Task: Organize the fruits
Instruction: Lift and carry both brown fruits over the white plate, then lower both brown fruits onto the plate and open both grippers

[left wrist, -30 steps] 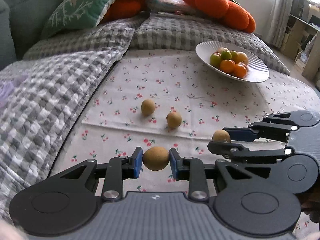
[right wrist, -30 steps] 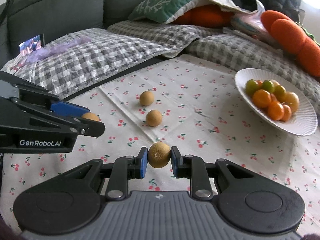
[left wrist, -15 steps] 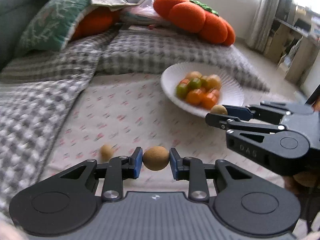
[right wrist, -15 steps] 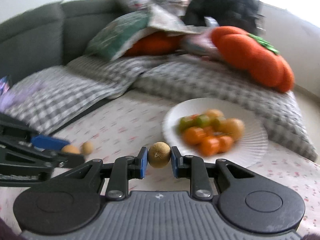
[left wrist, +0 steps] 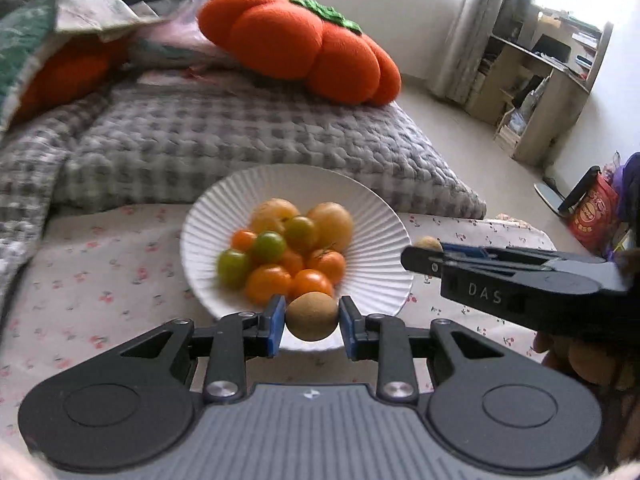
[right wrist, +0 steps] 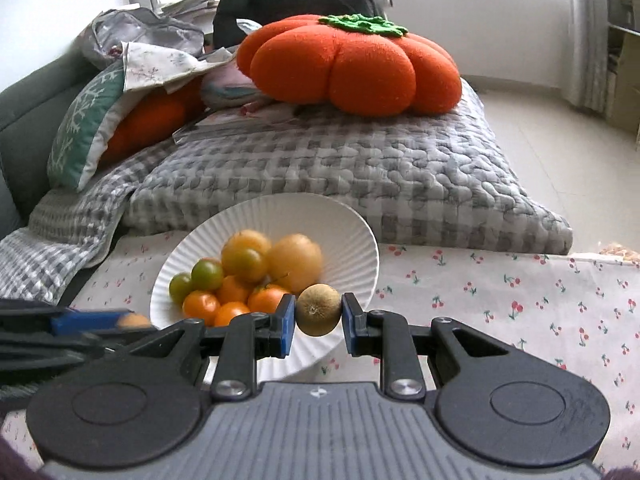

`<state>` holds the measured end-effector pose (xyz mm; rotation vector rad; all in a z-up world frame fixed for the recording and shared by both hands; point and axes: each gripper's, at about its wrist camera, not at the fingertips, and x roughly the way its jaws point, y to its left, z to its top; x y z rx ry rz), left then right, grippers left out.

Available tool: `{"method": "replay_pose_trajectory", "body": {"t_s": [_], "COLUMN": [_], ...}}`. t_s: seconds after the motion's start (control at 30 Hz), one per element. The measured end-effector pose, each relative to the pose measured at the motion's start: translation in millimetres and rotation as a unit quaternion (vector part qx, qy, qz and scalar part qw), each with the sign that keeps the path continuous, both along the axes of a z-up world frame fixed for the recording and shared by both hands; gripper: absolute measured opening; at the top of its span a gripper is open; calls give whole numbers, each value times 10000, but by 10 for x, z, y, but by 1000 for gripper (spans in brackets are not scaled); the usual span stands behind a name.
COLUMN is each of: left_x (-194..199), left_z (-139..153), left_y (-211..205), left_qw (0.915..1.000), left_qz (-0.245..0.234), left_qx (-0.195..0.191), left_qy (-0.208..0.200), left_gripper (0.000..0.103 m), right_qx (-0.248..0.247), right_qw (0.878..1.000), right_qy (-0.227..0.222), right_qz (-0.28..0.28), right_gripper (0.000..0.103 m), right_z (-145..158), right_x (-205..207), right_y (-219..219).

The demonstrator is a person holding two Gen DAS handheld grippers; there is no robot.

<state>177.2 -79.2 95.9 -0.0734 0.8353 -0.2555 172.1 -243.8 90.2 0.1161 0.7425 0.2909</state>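
Since the earlier frame I have swung both grippers off the open cloth, and the white plate [left wrist: 390, 236] now fills each view. Nearest, my left gripper [left wrist: 312, 318] has its jaws clamped on a brown fruit [left wrist: 311, 316] at the plate's near rim. My right gripper [right wrist: 319, 314] is likewise clamped on a second brown fruit [right wrist: 319, 309], beside the plate's right edge. Beyond sits the heap of orange and green fruit [right wrist: 244, 276], crowded toward one side. Farther back lie the grey quilt [right wrist: 360, 168] and pumpkin cushion [right wrist: 352, 64]. Risks, as I judge them: a release onto the heap could roll fruit over the shallow rim; the two grippers, near together, could collide.
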Motion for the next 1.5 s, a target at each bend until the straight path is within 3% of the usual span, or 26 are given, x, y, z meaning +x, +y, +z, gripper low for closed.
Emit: {"method": "replay_pose_trajectory", "body": {"t_s": [0.2, 0.4, 0.9, 1.1, 1.23, 1.5], "left_x": [226, 331, 398, 398, 395, 365], "left_z": [-116, -250, -395, -334, -221, -88], "left_y": [-165, -347, -598, -484, -357, -108], "left_qw": [9996, 9990, 9896, 9911, 9932, 9969], "left_qz": [-178, -398, -847, -840, -701, -228], "left_qx": [-223, 124, 924, 795, 634, 448], "left_qy": [-13, -174, -701, -666, -685, -600], "left_gripper": [21, 21, 25, 27, 36, 40], "right_qx": [304, 489, 540, 633, 912, 732], "right_qw": [9994, 9977, 9966, 9963, 9939, 9961], "right_qy": [152, 456, 620, 584, 606, 446], "right_qz": [-83, -126, -79, -77, -155, -189], "right_gripper": [22, 22, 22, 24, 29, 30], "right_z": [-19, -131, -292, -295, -286, -232], "right_x": [206, 350, 404, 395, 390, 325], "right_y": [-18, -26, 0, -20, -83, -70]}}
